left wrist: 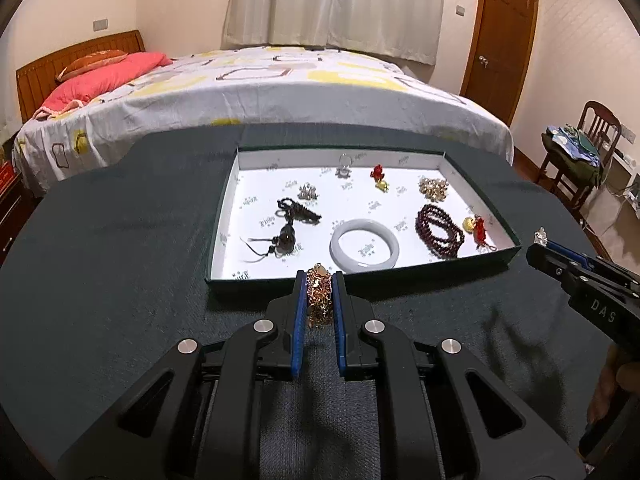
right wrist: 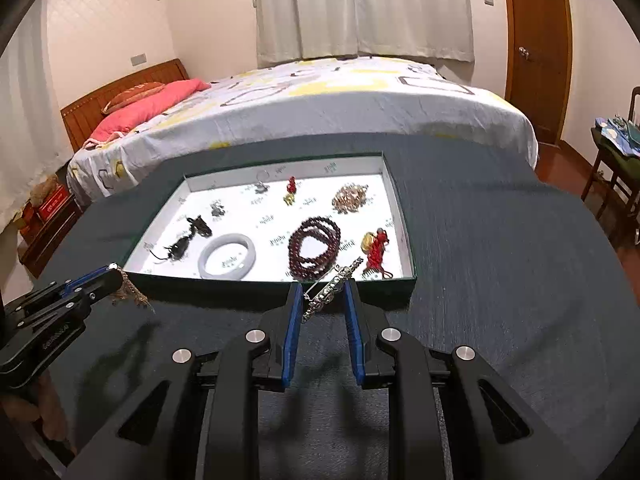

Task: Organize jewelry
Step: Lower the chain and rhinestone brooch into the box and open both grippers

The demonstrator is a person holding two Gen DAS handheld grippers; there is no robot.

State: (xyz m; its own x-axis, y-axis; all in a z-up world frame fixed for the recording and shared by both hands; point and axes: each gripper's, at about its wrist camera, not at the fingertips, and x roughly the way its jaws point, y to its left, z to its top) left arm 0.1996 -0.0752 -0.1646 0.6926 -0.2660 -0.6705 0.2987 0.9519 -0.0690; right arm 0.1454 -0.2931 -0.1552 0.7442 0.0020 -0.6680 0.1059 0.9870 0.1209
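Note:
My left gripper [left wrist: 319,280] is shut on a gold chain bracelet [left wrist: 319,298], held just in front of the near wall of the green box [left wrist: 280,280]. It also shows at the left of the right wrist view [right wrist: 114,276], the chain [right wrist: 132,294] dangling. My right gripper [right wrist: 322,290] is shut on a silver bracelet [right wrist: 332,288] that lies slanted between the jaws, at the box's near wall [right wrist: 240,284]. It also shows in the left wrist view [left wrist: 538,240]. The box's white floor holds a white jade bangle [left wrist: 365,245], dark red beads [left wrist: 440,230], and several charms.
The box sits on a table with a dark green cloth [left wrist: 120,260]. Behind it is a bed [left wrist: 260,92] with a pink pillow. A wooden door [left wrist: 504,36] and a chair [left wrist: 580,148] with clutter stand at the right.

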